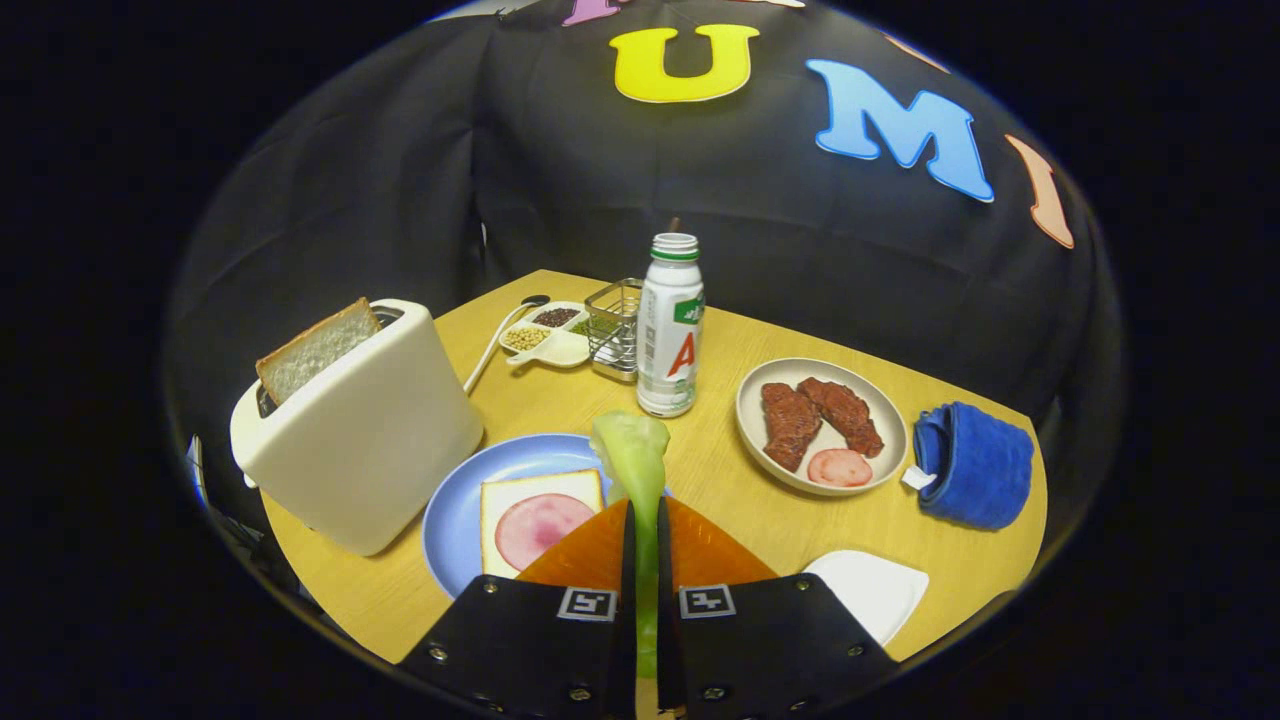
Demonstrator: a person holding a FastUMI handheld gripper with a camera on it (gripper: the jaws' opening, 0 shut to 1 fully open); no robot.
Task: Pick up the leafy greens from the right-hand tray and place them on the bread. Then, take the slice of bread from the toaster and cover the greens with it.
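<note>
Green, limp leafy greens (632, 455) pinched between nearly closed fingers (645, 520); probably light, floppy; held by the stalk.

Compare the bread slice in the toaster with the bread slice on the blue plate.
The toaster slice stands tilted in the toaster slot, bare; the plate slice lies flat on the blue plate, topped with round pink ham. Both are pale, square-cut bread. The gripper is shut on the leafy greens beside the plate slice.
</note>
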